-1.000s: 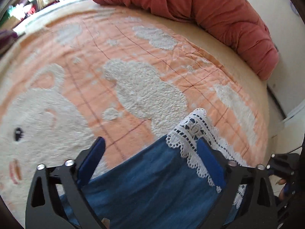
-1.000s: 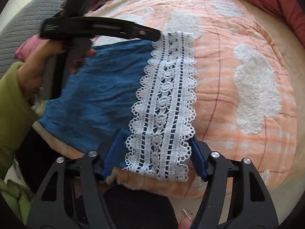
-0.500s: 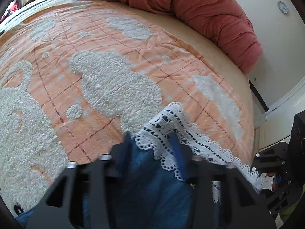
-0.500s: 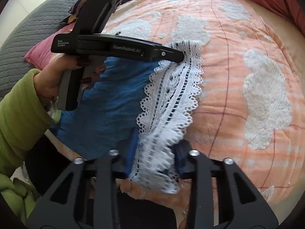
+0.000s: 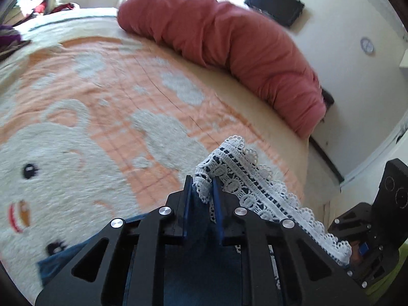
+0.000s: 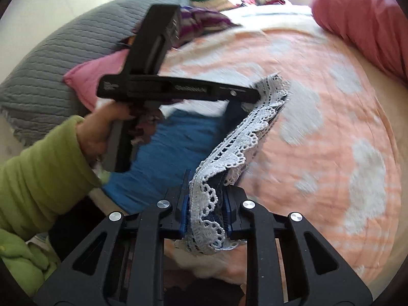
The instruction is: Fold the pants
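The pants [image 6: 178, 148] are blue denim with a white lace hem [image 6: 237, 148]. They lie near the front edge of an orange and white blanket [image 6: 331, 117]. My left gripper [image 5: 201, 188] is shut on one corner of the lace hem [image 5: 242, 176] and holds it above the blanket. My right gripper [image 6: 206, 191] is shut on the other corner of the hem. The lace band hangs lifted between the two grippers. The left gripper also shows in the right wrist view [image 6: 244, 94], held by a hand in a green sleeve.
A long red bolster [image 5: 229, 51] lies along the far side of the bed. A grey quilted pillow [image 6: 63, 58], a pink pillow [image 6: 99, 76] and striped clothes [image 6: 201, 23] lie at the left. The bed edge and a white wall [image 5: 357, 89] are at the right.
Both grippers closed on the lace hem corners and lifted them off the blanket. The hem went from lying flat to hanging raised between them.
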Motion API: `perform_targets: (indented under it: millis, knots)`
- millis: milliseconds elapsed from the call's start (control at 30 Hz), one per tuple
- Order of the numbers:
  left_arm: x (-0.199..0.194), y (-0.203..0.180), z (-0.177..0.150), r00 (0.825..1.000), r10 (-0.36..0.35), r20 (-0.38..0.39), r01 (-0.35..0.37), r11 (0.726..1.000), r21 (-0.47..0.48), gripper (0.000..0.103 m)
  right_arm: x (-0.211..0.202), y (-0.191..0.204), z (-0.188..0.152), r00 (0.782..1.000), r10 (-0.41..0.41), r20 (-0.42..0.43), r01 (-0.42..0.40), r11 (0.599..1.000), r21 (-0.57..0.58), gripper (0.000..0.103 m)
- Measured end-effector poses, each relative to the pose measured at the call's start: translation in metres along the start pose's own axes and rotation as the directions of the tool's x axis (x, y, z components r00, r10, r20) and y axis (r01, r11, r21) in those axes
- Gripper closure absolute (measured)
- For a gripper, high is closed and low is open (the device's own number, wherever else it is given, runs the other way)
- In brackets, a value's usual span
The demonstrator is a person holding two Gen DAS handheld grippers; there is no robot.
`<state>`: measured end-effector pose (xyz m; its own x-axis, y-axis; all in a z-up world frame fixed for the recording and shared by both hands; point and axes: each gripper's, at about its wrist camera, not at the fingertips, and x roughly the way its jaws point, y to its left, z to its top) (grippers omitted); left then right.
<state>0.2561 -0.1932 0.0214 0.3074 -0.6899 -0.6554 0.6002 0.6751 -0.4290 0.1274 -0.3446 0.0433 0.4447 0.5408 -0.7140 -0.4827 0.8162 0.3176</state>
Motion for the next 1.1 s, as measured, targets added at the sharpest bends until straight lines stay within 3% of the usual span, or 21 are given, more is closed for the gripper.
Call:
perform_targets:
  millis: [100,233,400,500,600,700,767,867,1000,1100]
  knots:
    - [-0.032,0.017,-0.006,0.999,0.0,0.041,0.002,0.999,-0.038,0.088,0.009,0.032,0.016,0.999,0.036,0.01,-0.035,0.997,-0.065,0.089]
    - [-0.069,0.051,-0.03,0.996,0.063,0.068,-0.055,0.992,-0.118,0.088,0.043,0.073,0.031,0.997,0.071,-0.032,-0.074,0.987,-0.139,0.089]
    - [-0.109,0.101,-0.073,0.985,0.161,0.062,-0.138,0.95,-0.279,0.088,0.107,0.109,0.028,0.989,0.039,-0.144,-0.07,0.974,-0.215,0.089]
    - [-0.141,0.122,-0.093,0.98,0.176,0.092,-0.136,0.93,-0.341,0.086,0.137,0.127,0.017,0.982,0.009,-0.188,-0.063,0.957,-0.283,0.089]
    - [-0.164,0.144,-0.117,0.974,0.178,0.138,-0.108,0.906,-0.409,0.074,0.155,0.149,0.008,0.981,-0.054,-0.189,-0.024,0.921,-0.388,0.089]
    - [-0.163,0.158,-0.128,0.979,0.153,0.133,-0.073,0.88,-0.469,0.072,0.165,0.163,0.0,0.981,-0.085,-0.176,-0.004,0.892,-0.452,0.079]
    - [-0.158,0.162,-0.127,0.982,0.148,0.115,-0.076,0.874,-0.48,0.063,0.166,0.169,-0.005,0.984,-0.091,-0.154,0.005,0.876,-0.482,0.064]
    - [-0.15,0.162,-0.125,0.985,0.129,0.115,-0.058,0.875,-0.481,0.062,0.155,0.176,-0.015,0.991,-0.043,-0.126,-0.026,0.865,-0.501,0.049]
    - [-0.144,0.151,-0.122,0.984,0.134,0.116,-0.07,0.894,-0.442,0.056,0.115,0.165,-0.006,0.994,0.104,-0.047,-0.114,0.887,-0.448,0.048]
    - [-0.144,0.141,-0.118,0.98,0.148,0.131,-0.082,0.909,-0.409,0.056,0.092,0.156,0.002,0.994,0.109,0.022,-0.089,0.902,-0.423,0.049]
